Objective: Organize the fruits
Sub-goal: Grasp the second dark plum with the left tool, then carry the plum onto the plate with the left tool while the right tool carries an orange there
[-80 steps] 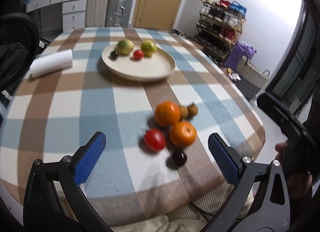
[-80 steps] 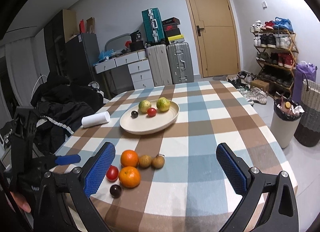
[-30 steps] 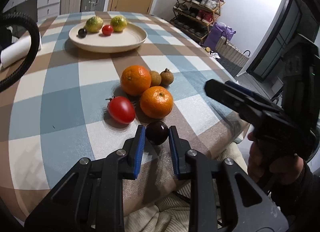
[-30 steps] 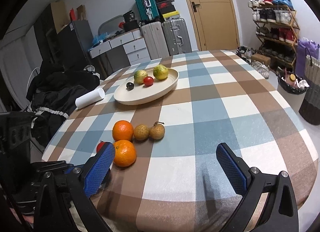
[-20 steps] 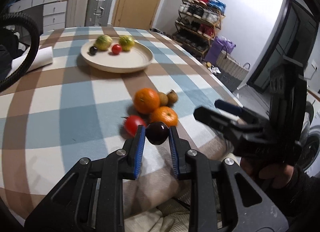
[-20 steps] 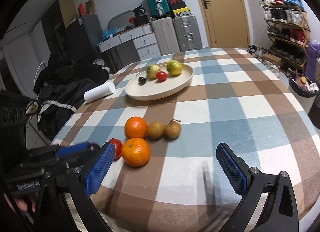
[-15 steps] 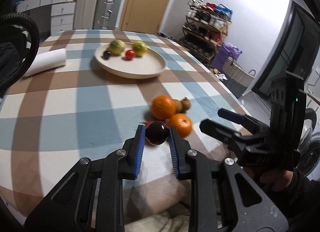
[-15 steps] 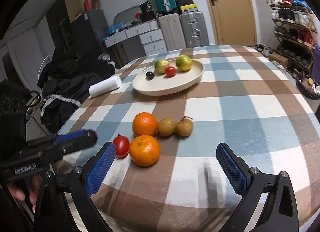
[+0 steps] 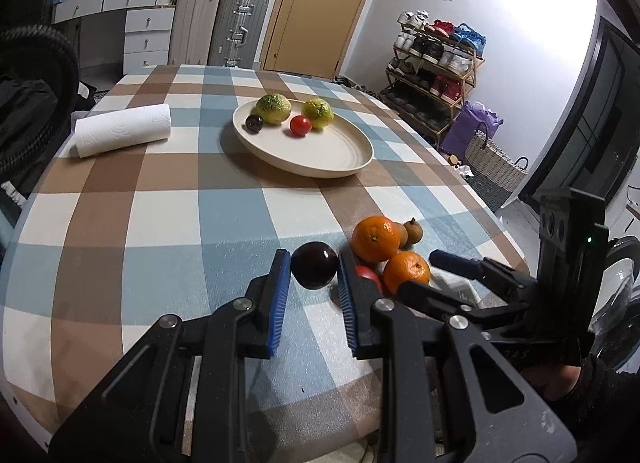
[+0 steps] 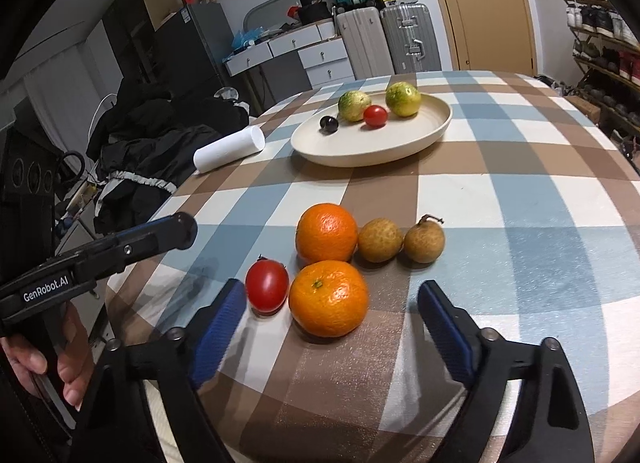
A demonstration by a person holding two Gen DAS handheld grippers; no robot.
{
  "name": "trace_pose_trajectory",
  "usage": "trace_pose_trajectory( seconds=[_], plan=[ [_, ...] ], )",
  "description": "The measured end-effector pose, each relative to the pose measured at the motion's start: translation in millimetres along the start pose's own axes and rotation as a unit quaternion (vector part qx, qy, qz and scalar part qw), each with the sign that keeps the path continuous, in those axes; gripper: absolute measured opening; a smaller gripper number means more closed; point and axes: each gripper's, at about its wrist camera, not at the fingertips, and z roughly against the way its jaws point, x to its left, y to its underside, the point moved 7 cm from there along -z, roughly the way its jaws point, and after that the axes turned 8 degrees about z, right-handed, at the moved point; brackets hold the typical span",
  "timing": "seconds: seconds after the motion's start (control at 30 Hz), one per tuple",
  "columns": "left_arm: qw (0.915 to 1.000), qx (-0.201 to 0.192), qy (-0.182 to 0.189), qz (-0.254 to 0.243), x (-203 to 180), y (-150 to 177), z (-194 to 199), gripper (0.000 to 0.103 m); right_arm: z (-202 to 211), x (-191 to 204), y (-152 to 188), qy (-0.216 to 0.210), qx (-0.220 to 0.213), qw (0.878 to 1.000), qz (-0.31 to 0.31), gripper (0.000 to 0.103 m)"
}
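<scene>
My left gripper (image 9: 313, 269) is shut on a dark plum (image 9: 314, 264) and holds it above the checked tablecloth. A cream plate (image 9: 332, 151) further back carries two green-yellow citrus fruits, a small tomato (image 9: 300, 124) and another dark plum (image 9: 254, 122). In the right wrist view, my right gripper (image 10: 332, 303) stands open around the near orange (image 10: 328, 297), with a red tomato (image 10: 267, 285) by its left finger. Behind lie a second orange (image 10: 326, 232) and two brown longans (image 10: 380, 240). The left gripper (image 10: 176, 229) shows at the left, held by a hand.
A white paper towel roll (image 9: 124, 130) lies left of the plate. The round table's edge (image 10: 132, 327) runs close below the fruit pile. Suitcases, drawers and a shoe rack stand beyond the table, and dark clothing is heaped at its left side.
My left gripper shut on the dark plum, lifted it off the cloth and drew left. My right gripper moved in low toward the near orange.
</scene>
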Motion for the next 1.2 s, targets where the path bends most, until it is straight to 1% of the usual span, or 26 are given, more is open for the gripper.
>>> trace_pose_trajectory(
  seconds=[0.03,0.07,0.2,0.23,0.27,0.3,0.33,0.57,0.8,1.0,1.2],
  plan=[
    [1.0,0.001,0.0,-0.001,-1,0,-1,0.021,-1,0,1,-0.001,0.001,1.0,-0.001,0.085],
    [1.0,0.002,0.001,-0.001,-1,0,-2,0.021,-1,0,1,-0.003,0.001,1.0,-0.002,0.079],
    [1.0,0.003,0.0,-0.002,-2,-1,-4,0.021,-2,0,3,-0.01,0.002,1.0,-0.003,0.07],
    [1.0,0.002,0.001,-0.001,-2,-1,-4,0.021,-2,1,3,-0.013,0.003,1.0,-0.002,0.062],
    [1.0,0.002,0.001,-0.001,-2,-1,-5,0.021,-3,2,3,-0.016,0.004,1.0,0.0,0.051],
    [1.0,0.002,0.001,-0.001,-3,-2,-7,0.021,-3,3,4,-0.015,0.007,1.0,0.003,0.046],
    [1.0,0.002,0.002,-0.002,-3,-3,-9,0.021,-4,3,5,-0.012,0.008,1.0,0.006,0.043],
    [1.0,0.0,-0.001,-0.007,-10,-10,-16,0.021,0,-1,6,-0.024,-0.002,1.0,0.001,0.041],
    [1.0,0.0,0.0,-0.008,-13,-19,-24,0.021,9,-8,2,-0.032,-0.025,0.999,-0.005,0.041],
    [1.0,-0.004,0.005,-0.003,-14,-32,-32,0.021,18,-14,-8,-0.04,-0.051,0.998,-0.006,0.041],
    [0.9999,-0.007,0.008,0.0,-15,-50,-41,0.021,22,-24,-28,-0.045,-0.069,0.997,-0.01,0.041]
  ],
)
